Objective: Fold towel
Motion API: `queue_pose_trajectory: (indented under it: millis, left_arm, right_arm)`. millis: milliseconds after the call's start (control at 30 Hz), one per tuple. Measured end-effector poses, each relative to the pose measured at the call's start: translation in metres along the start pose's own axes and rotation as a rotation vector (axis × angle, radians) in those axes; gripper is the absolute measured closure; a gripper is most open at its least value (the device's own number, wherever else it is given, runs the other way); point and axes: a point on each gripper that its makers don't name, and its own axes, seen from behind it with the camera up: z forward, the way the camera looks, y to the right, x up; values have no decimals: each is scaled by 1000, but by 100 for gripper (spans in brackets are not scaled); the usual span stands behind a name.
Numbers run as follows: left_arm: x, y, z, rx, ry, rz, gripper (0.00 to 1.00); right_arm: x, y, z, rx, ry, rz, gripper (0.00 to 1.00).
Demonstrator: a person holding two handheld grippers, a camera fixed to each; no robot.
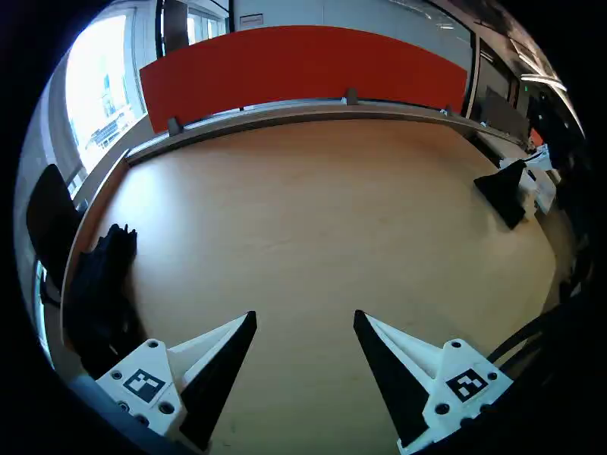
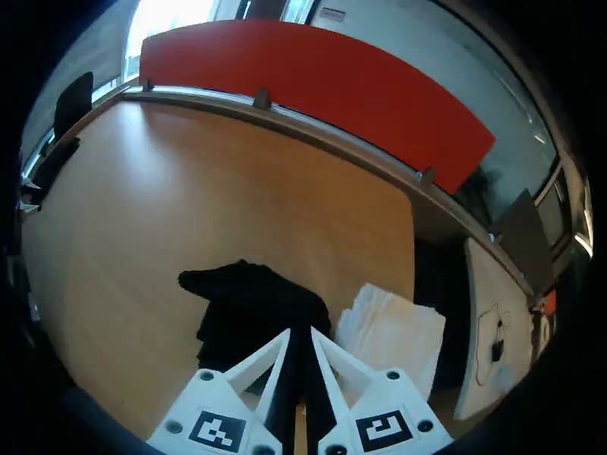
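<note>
Looking along my left gripper [image 1: 303,315], I see a dark heap [image 1: 102,288] of soft, rumpled stuff slumped at the table's left edge. I cannot tell what it is. My jaws are spread wide with nothing between them. They are white wedge-shaped fingers with flat black inner faces, and they hang over bare table [image 1: 319,212], a smooth, pale wood-look top with a faint sheen. Along the far edge runs a grey rail carrying a flat, matte red partition [image 1: 303,68]. Far to the right a black peaked shape [image 1: 502,193] rises from the table like a small tent, with something white just beside it.

In the right gripper view, the black towel [image 2: 258,303] lies crumpled on the table near its right end, lumpy, with one corner trailing left. My right gripper [image 2: 300,331] has its jaws pressed together, their tips right at the towel's near edge. Whether any cloth is caught between them I cannot tell. Just to the right, touching the towel, sits a white stack [image 2: 394,334] of neatly folded, square-cornered cloth.
</note>
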Motion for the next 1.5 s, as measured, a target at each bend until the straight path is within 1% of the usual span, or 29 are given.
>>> queue_pose_trajectory:
  millis: [200,400,700,1100,1400,1500]
  left_arm:
    - [-1,2,-1,-1,0,5,5]
    - [-2,1,-3,1,1,4,5]
    - [-3,-4,-6,9,2,8,5]
    - [-6,-8,-8,18,-3,18,5]
    - [-7,-9,-9,25,-8,23,5]
    - [-7,-9,-9,28,-9,25,5]
  right_arm:
    - [-26,-4,-1,3,-32,12,96]
    - [-48,-7,-1,-3,-67,17,96]
    - [-86,-6,8,-21,-140,61,96]
    - [-113,-7,19,-34,-213,107,96]
    - [-138,-5,33,-39,-284,158,96]
    - [-141,-5,37,-38,-290,172,96]
